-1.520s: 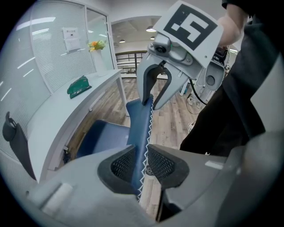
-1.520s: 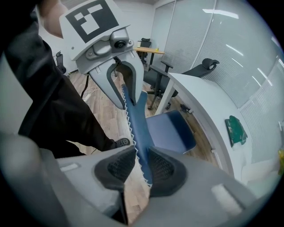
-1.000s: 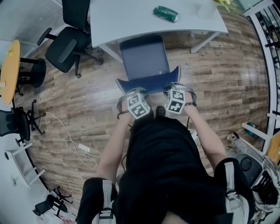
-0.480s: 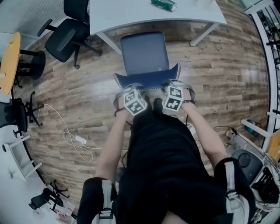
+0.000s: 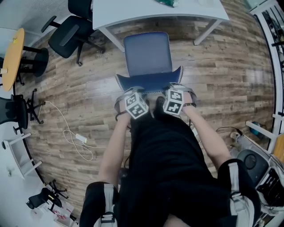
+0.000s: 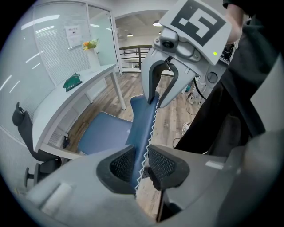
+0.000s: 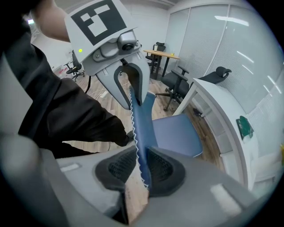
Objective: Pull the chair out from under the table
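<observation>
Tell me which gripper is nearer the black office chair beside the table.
Left. The left gripper, jaws just easing open, grips the end of the blue backrest toward the black office chair. The right gripper, jaws just closing further, grips the far end.

chair drawn farther out, clear of table

A brown wooden floor is laid all through the room. A round yellow table is set at one side. Black office chairs are parked near it. A white cable is left on the floor not far from it. Glass walls are seen near it too, and ceiling lights are switched on.
</observation>
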Tool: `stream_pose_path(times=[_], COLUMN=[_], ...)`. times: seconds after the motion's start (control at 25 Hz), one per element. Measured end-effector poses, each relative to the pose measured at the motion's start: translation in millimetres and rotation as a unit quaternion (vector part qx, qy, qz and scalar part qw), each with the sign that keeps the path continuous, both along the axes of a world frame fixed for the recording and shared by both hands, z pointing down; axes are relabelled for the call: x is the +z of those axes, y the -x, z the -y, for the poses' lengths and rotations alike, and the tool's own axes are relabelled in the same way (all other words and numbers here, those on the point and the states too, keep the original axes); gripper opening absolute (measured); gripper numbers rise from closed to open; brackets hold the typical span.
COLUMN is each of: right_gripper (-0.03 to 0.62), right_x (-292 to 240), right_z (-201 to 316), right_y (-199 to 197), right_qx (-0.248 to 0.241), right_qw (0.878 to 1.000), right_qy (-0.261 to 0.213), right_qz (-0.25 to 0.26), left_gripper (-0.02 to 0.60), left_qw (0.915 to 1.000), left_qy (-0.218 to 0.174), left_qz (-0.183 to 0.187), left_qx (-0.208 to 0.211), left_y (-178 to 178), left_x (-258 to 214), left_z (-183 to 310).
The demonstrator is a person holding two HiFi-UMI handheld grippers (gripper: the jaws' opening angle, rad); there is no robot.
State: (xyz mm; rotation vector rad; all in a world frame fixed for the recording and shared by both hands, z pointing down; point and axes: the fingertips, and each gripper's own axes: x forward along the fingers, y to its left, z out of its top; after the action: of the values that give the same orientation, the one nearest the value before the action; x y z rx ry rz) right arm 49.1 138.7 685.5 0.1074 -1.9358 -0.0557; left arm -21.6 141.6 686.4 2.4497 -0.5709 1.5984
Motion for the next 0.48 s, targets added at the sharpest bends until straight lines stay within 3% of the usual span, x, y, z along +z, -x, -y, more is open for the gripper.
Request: stream_pose_path(times=[0.48], right_gripper=[0.081], right_x=[-11.7], right_z=[-6.6], right_y=[-6.6], right_qx=[0.005], right_qw=[1.0], right_qy=[0.001], right_qz=[-0.005], left_gripper=[0.096], left_qw=[0.9999], left_qy=[0.003], left_qz=[-0.009], left_qx=[0.014], left_y=[-8.0], left_x=[-15.3], left_z=[-9.4])
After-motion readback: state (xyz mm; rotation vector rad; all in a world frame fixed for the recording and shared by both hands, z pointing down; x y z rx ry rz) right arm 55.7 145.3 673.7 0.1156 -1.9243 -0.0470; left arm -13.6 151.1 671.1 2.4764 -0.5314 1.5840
